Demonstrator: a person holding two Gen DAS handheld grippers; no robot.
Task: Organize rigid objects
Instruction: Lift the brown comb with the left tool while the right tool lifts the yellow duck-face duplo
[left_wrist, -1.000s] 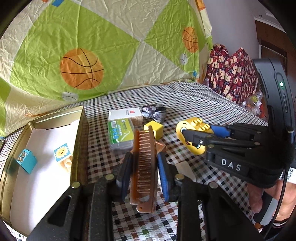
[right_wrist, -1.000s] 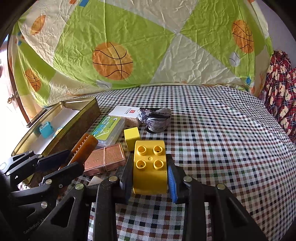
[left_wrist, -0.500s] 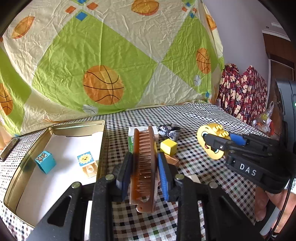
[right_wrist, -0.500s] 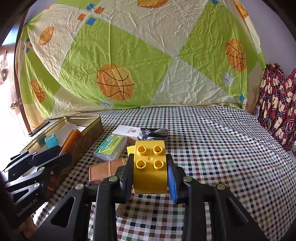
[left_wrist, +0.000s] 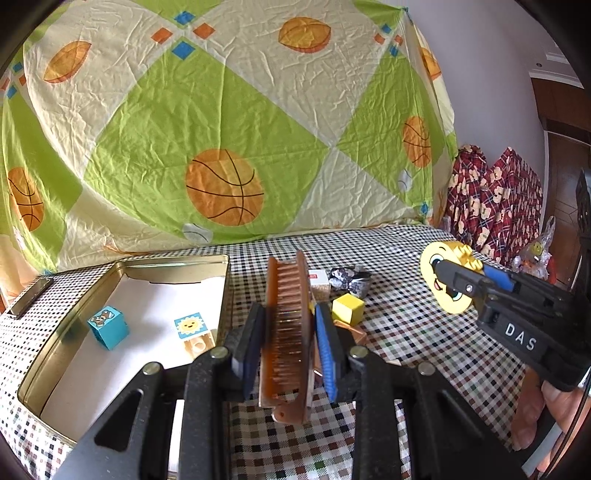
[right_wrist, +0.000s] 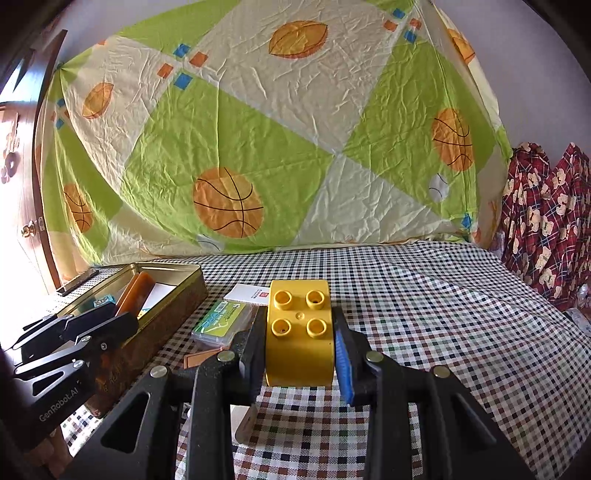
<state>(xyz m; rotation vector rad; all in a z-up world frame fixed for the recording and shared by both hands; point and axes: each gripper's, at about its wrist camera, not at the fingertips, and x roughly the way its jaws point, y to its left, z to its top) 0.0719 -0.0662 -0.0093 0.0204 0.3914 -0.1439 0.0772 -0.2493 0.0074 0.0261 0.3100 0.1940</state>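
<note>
So both claws have something in them right now. The left claw (left_wrist: 286, 345) is clamped tight on a brown comb (left_wrist: 286, 328), held on edge between the pads with its teeth facing up toward the camera and its far end sticking out past the fingertips. Just to the left of that claw sits an open gold tin (left_wrist: 55, 354) with a white lining, and inside it are a blue cube (left_wrist: 109, 326) and a sun-face block (left_wrist: 194, 330), a little apart from each other. Past the left claw's tips there's a small yellow cube (left_wrist: 347, 308) on the checked desk (left_wrist: 406, 332), with a crumpled dark wrapper thing (left_wrist: 349, 278) just behind it. Off to the right, the right claw (right_wrist: 300, 341) is squeezed narrow onto a yellow Duplo-style brick (right_wrist: 299, 332), studs facing the camera; from the left view you can see a smiley face printed on its side. Ahead-left of the right claw lie a green-labelled clear case (right_wrist: 221, 321) and a white card box (right_wrist: 251, 293) beyond it, and a copper-coloured flat piece (right_wrist: 201, 360) peeks out by the left finger. A basketball-print sheet (right_wrist: 258, 147) hangs behind everything.
</note>
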